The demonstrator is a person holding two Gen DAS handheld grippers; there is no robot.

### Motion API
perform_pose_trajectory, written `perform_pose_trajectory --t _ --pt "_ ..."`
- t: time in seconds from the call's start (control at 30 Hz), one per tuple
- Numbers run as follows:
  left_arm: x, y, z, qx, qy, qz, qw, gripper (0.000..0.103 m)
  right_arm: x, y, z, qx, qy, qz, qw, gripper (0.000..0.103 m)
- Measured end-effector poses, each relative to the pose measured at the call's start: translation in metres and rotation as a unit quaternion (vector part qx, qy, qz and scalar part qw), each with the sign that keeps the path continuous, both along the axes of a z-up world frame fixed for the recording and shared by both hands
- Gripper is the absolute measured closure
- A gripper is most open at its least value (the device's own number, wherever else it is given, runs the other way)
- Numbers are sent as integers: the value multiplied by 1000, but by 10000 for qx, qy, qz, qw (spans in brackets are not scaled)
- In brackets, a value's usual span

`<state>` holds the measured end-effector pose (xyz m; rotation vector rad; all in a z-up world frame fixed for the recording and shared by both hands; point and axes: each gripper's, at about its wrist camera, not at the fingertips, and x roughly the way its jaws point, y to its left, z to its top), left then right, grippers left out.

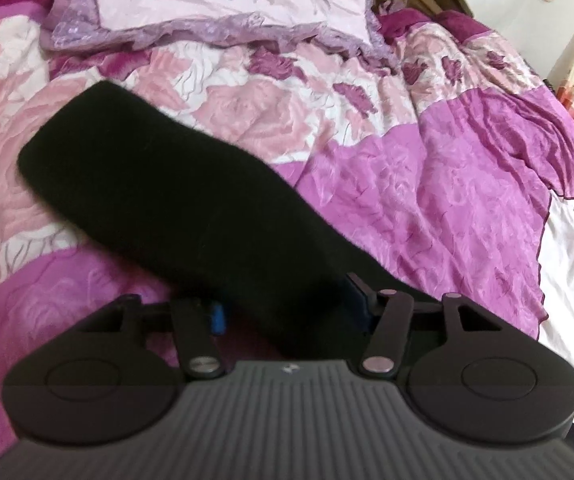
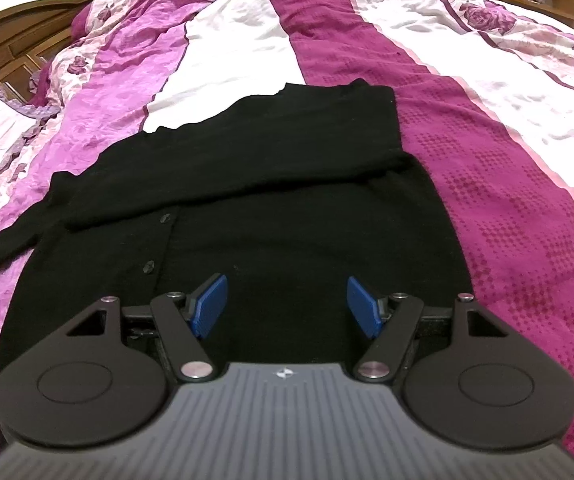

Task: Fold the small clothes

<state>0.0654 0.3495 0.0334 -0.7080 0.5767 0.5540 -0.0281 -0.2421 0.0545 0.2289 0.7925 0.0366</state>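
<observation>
Left claw (image 1: 287, 312) spread around black sleeve (image 1: 159, 184); right claw (image 2: 287, 306) released above cardigan (image 2: 247, 184).

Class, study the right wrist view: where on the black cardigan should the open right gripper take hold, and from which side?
Best guess: the black cardigan lies flat on the bedspread, so pinch a free edge. Its right side edge lies nearest the right gripper; come in low from the right, jaws straddling that edge.
</observation>
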Motion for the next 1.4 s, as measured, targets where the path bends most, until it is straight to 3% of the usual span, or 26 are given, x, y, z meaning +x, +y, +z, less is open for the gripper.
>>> perform_pose_trajectory --t 0.03,0.07,0.2,0.37,0.5,0.77,1.03,1.4 --pt "0 0 0 92 -13 -21 10000 71 0 0 0 -4 2 -10 10000 30" --pt "1 1 0 153 17 -62 9999 88 1 0 -1 -7 6 -19 10000 30" --pt "-4 0 3 278 -190 -285 9990 96 4 1 -4 -15 59 -42 10000 30" --pt "-13 -28 36 1134 -710 -846 9874 97 9 3 -8 -44 106 -30 9999 30" --pt "-14 -52 62 1431 -1083 -1138 9772 97 11 5 -7 -36 75 -14 10000 30" --pt "-9 -95 89 1591 -1487 -1430 9655 97 9 -2 -5 -47 43 -67 10000 30" --pt "-5 -158 108 1708 -1849 -1976 9474 97 8 -6 -6 4 31 -98 9999 30" --pt "11 -240 91 1652 -1772 -2816 9284 97 5 -17 -8 50 22 -201 9998 30"
